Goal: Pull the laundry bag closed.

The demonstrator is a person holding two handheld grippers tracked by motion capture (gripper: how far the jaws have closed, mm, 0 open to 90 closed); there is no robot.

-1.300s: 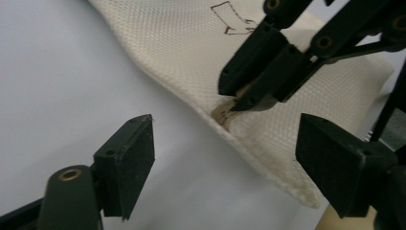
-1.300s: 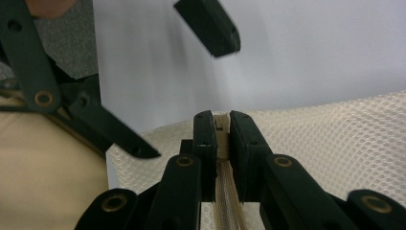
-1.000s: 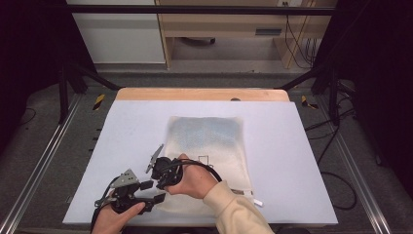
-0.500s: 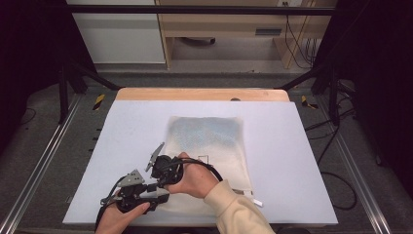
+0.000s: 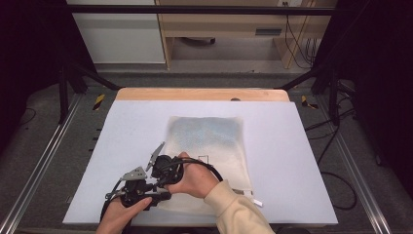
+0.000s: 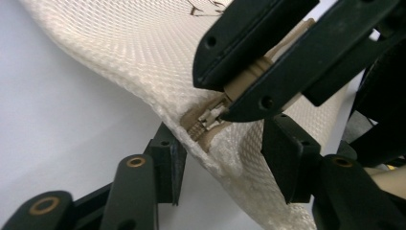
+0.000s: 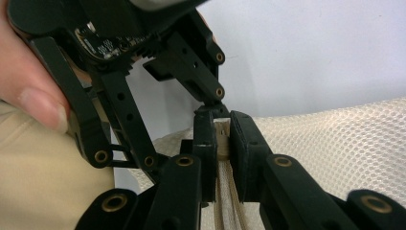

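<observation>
From the high view, a cream mesh bag [image 5: 209, 156] lies flat on the pale grey table [image 5: 302, 161], its long side running away from the person, something bluish showing through its far half. Both hands meet at the bag's near-left corner: the left gripper [image 5: 146, 187] comes in low from the left, the right gripper [image 5: 163, 168] sits just beyond it, close enough that the two look tangled. How the jaws stand cannot be made out from here.

The left gripper view gives what the high view cannot — the corner up close. The mesh bag [image 6: 143, 52] is a honeycomb weave, and its corner is lifted off the table [image 6: 57, 124]. A tan zipper [image 6: 206, 122] ends at that corner. The right gripper [image 6: 268, 72] reaches in from the upper right with its jaws clamped on the tan zipper end. The left gripper's [image 6: 220, 163] own jaws stand apart on either side of the corner, not pressing it; they have just been closing in.

The right gripper view looks along the zipper [image 7: 227, 201] itself — two tan rows running up between the right gripper's [image 7: 222, 139] jaws, which are closed tight on it. The left gripper [image 7: 158, 62] hangs just above, and a thumb [image 7: 33, 96] shows at the left edge.
</observation>
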